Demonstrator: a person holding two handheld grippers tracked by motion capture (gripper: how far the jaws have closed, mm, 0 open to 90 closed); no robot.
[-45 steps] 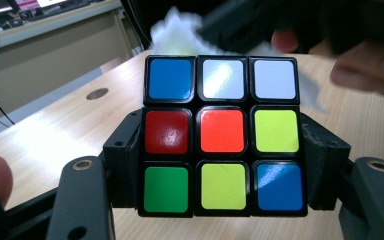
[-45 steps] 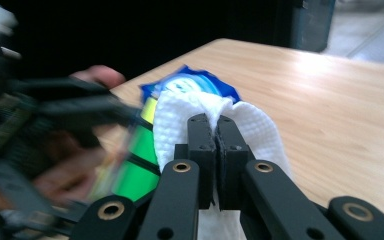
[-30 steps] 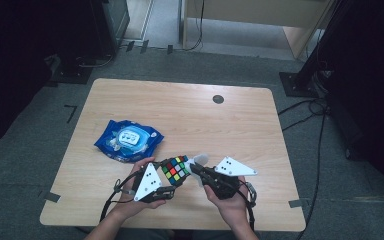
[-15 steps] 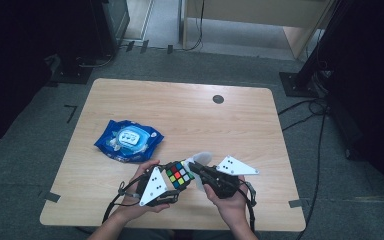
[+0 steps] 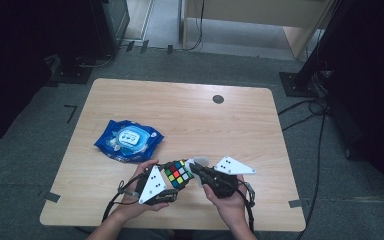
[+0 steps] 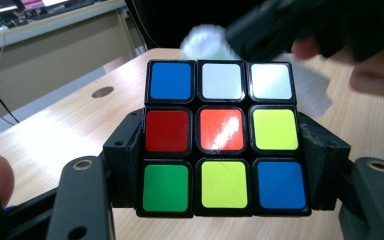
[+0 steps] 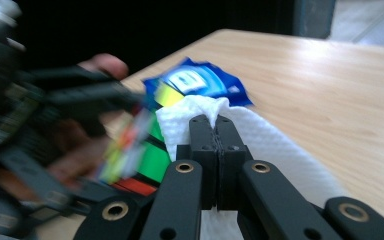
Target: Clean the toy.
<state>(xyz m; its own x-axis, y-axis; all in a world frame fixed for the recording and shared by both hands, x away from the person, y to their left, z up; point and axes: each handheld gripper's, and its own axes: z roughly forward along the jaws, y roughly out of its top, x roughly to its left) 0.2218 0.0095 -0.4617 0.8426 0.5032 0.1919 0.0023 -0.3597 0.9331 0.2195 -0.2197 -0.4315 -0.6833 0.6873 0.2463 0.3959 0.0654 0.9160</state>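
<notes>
Lying toward the table's (image 5: 130,100) left edge is a blue wet-wipe pack (image 5: 128,140), a soft, crinkly plastic pouch with a pale flap label on top. Next, near the front edge and lifted off the wood, the left tongs (image 5: 172,172) clamp a puzzle cube (image 5: 177,173) by two opposite sides; in the left gripper view the cube (image 6: 222,137) sits square between the black jaws, its glossy stickers in blue, white, red, orange, yellow and green set in a hard black frame. Just right of it, the right tongs (image 5: 196,167) are pinched tight on a white wipe (image 5: 198,161), whose soft, dimpled fabric (image 7: 275,145) drapes over the jaws, its bunched tip reaching the cube's upper corner.

Judging from this, wiping is under way, and the risks are plain. A firm sideways rub could twist the cube in its two-sided grip or turn one of its layers, since smooth plastic offers little hold. The limp cloth could also snag on a cube edge and pull out of the pinch, or fold so that bare jaw tips scrape the stickers.
</notes>
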